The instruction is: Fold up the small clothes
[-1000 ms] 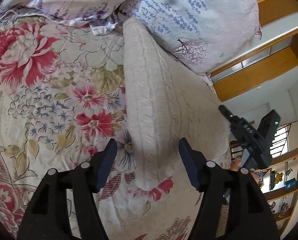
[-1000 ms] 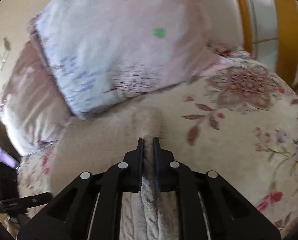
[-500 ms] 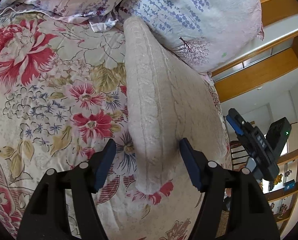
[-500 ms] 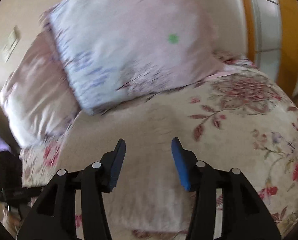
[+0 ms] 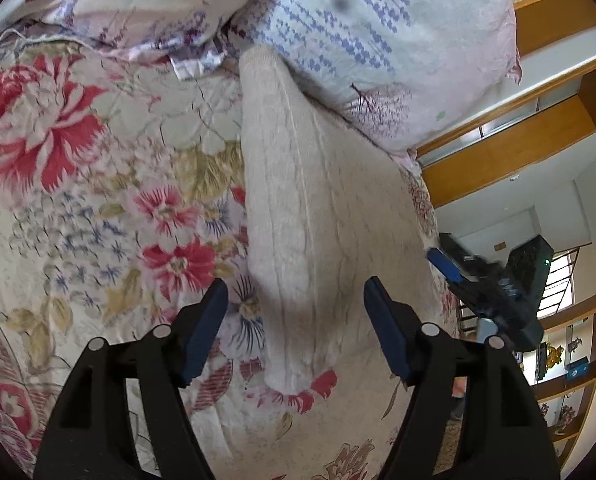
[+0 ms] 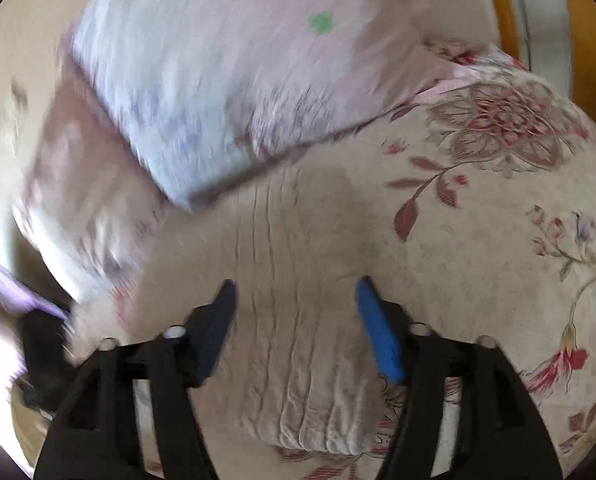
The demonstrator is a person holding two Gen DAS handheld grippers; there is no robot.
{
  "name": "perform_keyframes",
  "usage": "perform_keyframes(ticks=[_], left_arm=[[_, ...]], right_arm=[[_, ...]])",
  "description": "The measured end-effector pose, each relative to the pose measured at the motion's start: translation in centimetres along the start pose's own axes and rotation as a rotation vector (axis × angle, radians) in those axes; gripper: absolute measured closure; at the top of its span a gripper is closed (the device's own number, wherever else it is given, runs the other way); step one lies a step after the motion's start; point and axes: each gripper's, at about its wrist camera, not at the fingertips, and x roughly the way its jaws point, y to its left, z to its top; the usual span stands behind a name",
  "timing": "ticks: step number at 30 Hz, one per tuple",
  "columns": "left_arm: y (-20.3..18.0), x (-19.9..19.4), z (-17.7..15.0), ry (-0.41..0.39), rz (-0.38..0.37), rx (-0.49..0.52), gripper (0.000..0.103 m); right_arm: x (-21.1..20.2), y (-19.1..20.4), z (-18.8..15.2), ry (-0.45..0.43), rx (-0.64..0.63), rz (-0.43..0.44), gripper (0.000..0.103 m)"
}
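Since a second ago your right gripper [image 6: 294, 320] has let go of the knit sweater [image 5: 322, 216]; both grippers now gape empty. Your left gripper [image 5: 296, 316] hovers over its near end, long axis running toward the pillow [image 5: 378, 40].

A cream cable-knit garment [image 5: 314, 208] is seen on a bedspread [image 5: 98, 200] printed with red, pink and blue flowers and olive leaves on a pale ground. Behind the garment, a pale pink pillow [image 5: 378, 40] is patterned with lavender-blue sprigs and dark red branches. Beside the garment, blue pads [image 6: 378, 332] are carried on black gripper frames.
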Motion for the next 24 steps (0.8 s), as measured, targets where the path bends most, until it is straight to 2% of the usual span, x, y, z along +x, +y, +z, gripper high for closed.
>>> perform_keyframes(ticks=[2,8,13,24], left_arm=[[0.1,-0.1,0.5,-0.003,-0.009,-0.012,0.031],[0.0,0.5,1.7,-0.016,0.002,-0.031,0.030],[0.1,1.6,2.4,-0.006,0.004,-0.039,0.029],[-0.3,3.6,4.2,0.008,-0.013,-0.045,0.029]], right_arm=[[-0.4,-0.9,0.7,-0.006,0.051,0.013,0.025],[2.2,-2.9,1.4,0.114,0.155,0.039,0.025],[3.9,-3.2,1.7,0.144,0.171,0.085,0.025],[5.4,-3.7,1.8,0.179,0.145,0.106,0.025]])
